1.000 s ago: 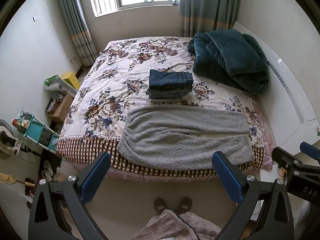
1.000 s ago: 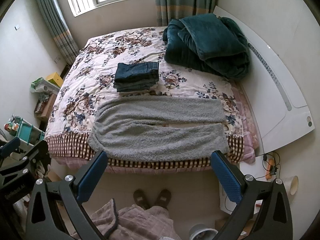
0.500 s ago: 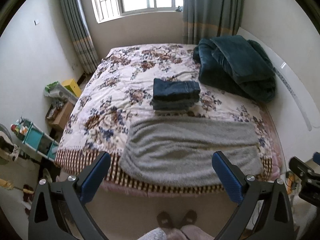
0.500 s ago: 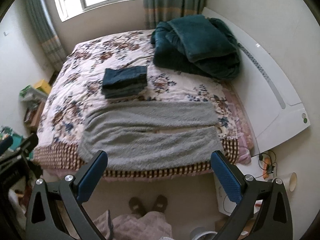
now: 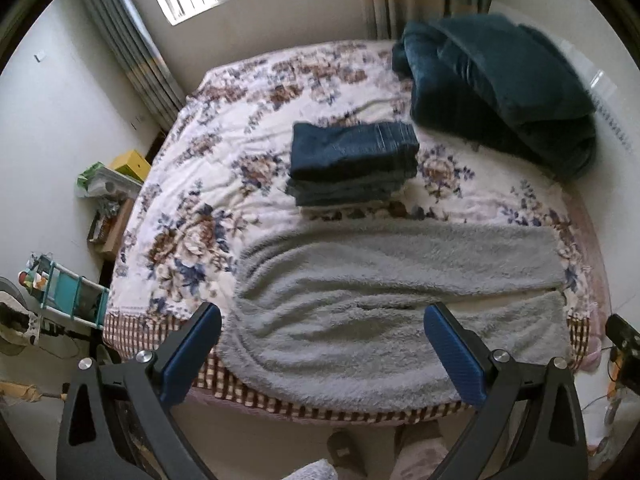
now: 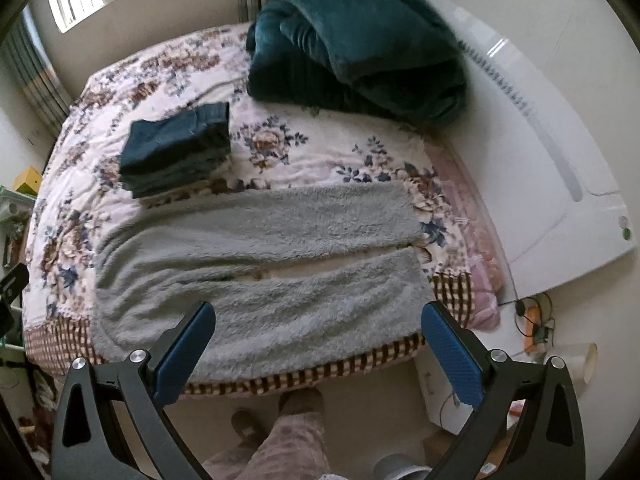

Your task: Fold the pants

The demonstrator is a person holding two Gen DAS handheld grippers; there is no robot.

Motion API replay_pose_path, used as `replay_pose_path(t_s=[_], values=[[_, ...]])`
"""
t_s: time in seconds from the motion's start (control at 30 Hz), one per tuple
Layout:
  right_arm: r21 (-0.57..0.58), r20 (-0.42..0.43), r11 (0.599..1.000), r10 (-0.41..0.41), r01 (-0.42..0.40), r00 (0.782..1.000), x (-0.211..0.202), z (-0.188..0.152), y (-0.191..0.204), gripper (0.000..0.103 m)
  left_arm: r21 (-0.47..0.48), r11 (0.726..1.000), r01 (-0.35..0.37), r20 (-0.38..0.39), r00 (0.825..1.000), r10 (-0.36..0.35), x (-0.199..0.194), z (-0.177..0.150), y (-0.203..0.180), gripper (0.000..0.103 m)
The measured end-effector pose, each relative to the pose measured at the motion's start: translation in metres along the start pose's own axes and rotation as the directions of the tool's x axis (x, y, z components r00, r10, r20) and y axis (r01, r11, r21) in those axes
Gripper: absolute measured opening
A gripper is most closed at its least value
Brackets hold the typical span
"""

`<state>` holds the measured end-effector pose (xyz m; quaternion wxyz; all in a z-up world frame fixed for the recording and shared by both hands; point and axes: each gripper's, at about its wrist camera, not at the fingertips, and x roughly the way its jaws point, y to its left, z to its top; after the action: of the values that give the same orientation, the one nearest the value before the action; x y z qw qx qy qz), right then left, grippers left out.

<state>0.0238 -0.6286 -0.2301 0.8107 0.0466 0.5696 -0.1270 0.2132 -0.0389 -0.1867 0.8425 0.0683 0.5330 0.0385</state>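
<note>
We hold both grippers above the near edge of the bed [image 5: 208, 184] — neither touches anything. Our left gripper [image 5: 322, 354] has its blue pads [image 5: 192, 354] spread wide apart, with nothing between them; our right gripper [image 6: 316, 354] is spread just as wide, its pads [image 6: 450, 356] empty too.

The gray fleece pants [image 5: 380, 304] lie flat across the near part of the flowered bedspread, waist toward our left and the two legs running out to the right, side by side with a narrow gap between them. The nearer leg [image 6: 300, 312] reaches the checked border at the bed's edge.

Just beyond the pants sits a stack of folded dark blue jeans [image 5: 352, 160], close to the far leg but apart from it. A bundled teal blanket [image 6: 360, 52] lies at the far right — against the white headboard [image 6: 560, 184]. Below the grippers we see our slippered feet [image 6: 300, 404] on the floor.
</note>
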Motion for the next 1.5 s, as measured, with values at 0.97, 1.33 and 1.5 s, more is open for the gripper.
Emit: replay_pose_path(t_s=[0.97, 1.33, 1.5], values=[[-0.594, -0.371, 0.802, -0.198, -0.068, 0.908, 0.640, 0.160, 0.080, 0.095, 0.477, 0.846, 0.238, -0.420, 0.908, -0.019, 0.494, 0.065, -0.182, 0.083], [-0.460, -0.303, 0.881, -0.037, -0.112, 0.952, 0.601, 0.168, 0.066, 0.009, 0.453, 0.836, 0.309, -0.354, 0.923, -0.149, 0.406, 0.077, -0.168, 0.008], [-0.351, -0.243, 0.930, 0.025, -0.112, 0.970, 0.555, 0.161, 0.045, 0.008, 0.324, 0.902, 0.285, -0.256, 0.944, -0.207, 0.313, 0.066, -0.129, 0.008]])
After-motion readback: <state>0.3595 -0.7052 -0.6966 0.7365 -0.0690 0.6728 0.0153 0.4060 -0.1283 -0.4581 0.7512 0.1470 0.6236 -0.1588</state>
